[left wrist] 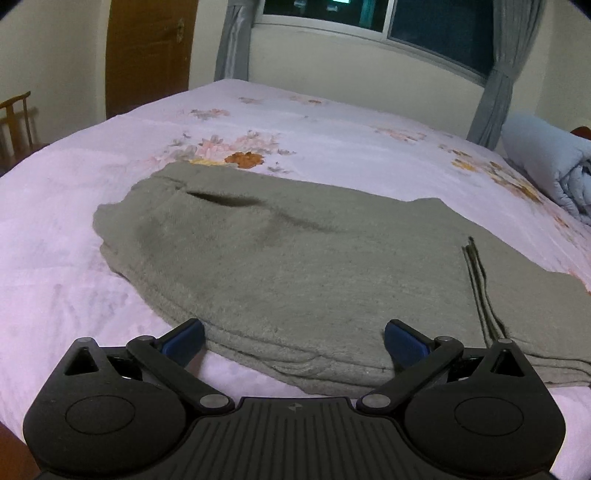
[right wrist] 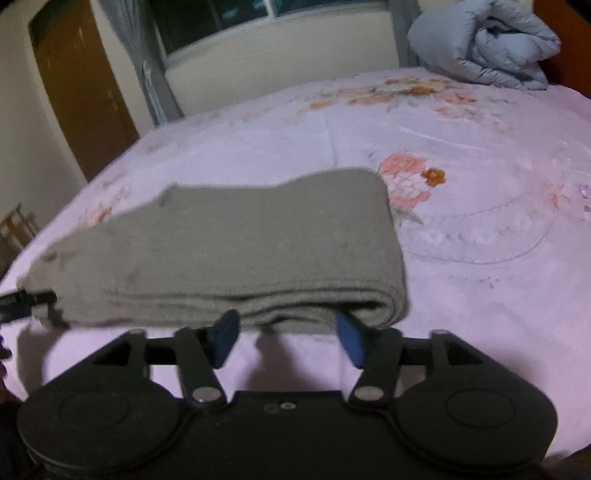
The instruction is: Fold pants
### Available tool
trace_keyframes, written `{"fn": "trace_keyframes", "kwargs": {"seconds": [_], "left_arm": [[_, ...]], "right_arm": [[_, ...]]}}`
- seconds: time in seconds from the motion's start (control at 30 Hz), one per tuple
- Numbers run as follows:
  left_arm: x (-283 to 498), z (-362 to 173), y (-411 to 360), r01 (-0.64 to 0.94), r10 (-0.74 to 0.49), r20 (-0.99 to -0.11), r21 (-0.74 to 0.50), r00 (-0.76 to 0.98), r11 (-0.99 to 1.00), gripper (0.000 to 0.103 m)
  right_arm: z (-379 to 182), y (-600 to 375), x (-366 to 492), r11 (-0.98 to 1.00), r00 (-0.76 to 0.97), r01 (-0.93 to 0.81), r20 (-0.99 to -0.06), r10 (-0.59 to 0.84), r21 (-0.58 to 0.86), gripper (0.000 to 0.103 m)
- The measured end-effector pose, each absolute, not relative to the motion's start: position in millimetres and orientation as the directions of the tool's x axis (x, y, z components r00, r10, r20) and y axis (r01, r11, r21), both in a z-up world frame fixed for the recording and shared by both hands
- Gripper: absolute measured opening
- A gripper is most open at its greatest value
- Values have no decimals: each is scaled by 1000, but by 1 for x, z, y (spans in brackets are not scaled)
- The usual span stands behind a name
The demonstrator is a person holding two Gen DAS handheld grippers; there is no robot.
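Left wrist view: the left gripper (left wrist: pixel 293 341) stood wide open, its blue pads (left wrist: pixel 184 339) clear of any cloth, with the near edge of the pants (left wrist: pixel 288 258) lying between and just beyond them. The pants, grey-green and already folded into stacked layers, lay flat on the pink floral bed (left wrist: pixel 74 221), filling the middle of the view, from about 10 o'clock round to 4 o'clock. A dark drawstring (left wrist: pixel 480 280) trailed across the cloth at 3 o'clock. A rolled blue quilt (left wrist: pixel 546 166) sat at 2 o'clock, a window (left wrist: pixel 369 14) at 12, a brown door (left wrist: pixel 147 55) at 11 and a chair (left wrist: pixel 18 122) at 9.

Right wrist view: the right gripper (right wrist: pixel 286 338) was open too, nothing pinched; its right pad appeared to touch the rounded fold of the pants at 5 o'clock of the bundle, though blur hid whether it really did. The bundle rested on the bed from 9 o'clock to centre, the quilt at 1 o'clock.

In my judgement, the risks were these: a pad catching the rounded fold could drag the top layers askew, and a grip on the upper layer alone would peel the stack open. The loose drawstring could snag on a finger and pull out.

No brand, label or readable writing showed in either view.
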State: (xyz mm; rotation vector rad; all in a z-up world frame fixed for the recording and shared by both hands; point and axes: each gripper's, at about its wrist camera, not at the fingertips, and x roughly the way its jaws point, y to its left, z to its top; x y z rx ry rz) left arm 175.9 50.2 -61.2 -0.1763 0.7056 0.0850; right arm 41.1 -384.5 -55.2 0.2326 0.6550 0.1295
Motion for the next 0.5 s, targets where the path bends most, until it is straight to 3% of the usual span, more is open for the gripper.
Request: {"fn": "trace_keyframes", "kwargs": {"seconds": [0.07,0.3,0.37,0.4,0.43,0.5], "left_arm": [[177,-61,49,-137,22,-652,-125,758,983,103],[174,-61,49,-159,47,-657,-112,752,981,103],[180,-65,52,-175,53,-691,-108,721,979,103],[181,-67,54,-176,42,-699,-120,714,977,103],[182,-68,55,-174,38,-700,-123,713,977,103],[183,-68,54,-172,39,-700,-121,713,978,103]], "right_arm": [[-54,-392,41,953,793,-41,-571,213,299,67],[-63,-397,58,919,771,-56,-568,288,390,67],[-68,-413,60,909,790,40,-570,226,415,49],[-72,-435,56,867,813,126,-551,189,482,12],[-80,-457,56,801,815,175,-541,208,572,9],[-83,-464,58,772,801,183,-547,242,609,10]]}}
